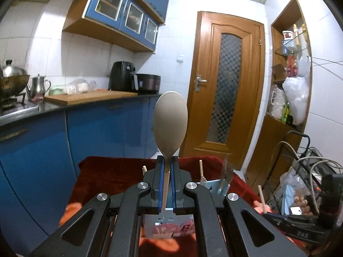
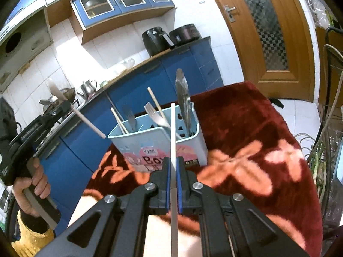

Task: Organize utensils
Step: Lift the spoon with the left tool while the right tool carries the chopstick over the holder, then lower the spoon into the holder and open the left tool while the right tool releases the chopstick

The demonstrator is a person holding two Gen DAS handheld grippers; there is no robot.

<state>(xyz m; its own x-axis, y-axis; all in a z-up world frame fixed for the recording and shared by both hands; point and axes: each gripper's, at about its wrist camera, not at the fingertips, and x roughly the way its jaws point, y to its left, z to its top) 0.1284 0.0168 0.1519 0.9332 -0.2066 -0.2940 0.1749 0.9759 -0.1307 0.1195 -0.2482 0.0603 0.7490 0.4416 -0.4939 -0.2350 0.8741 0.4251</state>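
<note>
My left gripper (image 1: 167,160) is shut on the handle of a beige wooden spoon (image 1: 170,120), bowl pointing up, above a light blue utensil caddy (image 1: 169,224). In the right wrist view the left gripper (image 2: 65,106) holds the spoon handle (image 2: 90,124) at the left, its end just above and left of the caddy (image 2: 163,145). My right gripper (image 2: 173,160) is shut on a thin white chopstick (image 2: 173,132), its tip over the caddy. The caddy holds forks (image 2: 154,115), metal tongs (image 2: 183,98) and wooden chopsticks (image 2: 156,102).
The caddy stands on a table under a red flowered cloth (image 2: 246,141). Blue kitchen cabinets (image 1: 96,128) and a counter with appliances lie behind. A wooden door (image 1: 227,85) is at the back; a wire rack (image 1: 304,182) with cables stands right.
</note>
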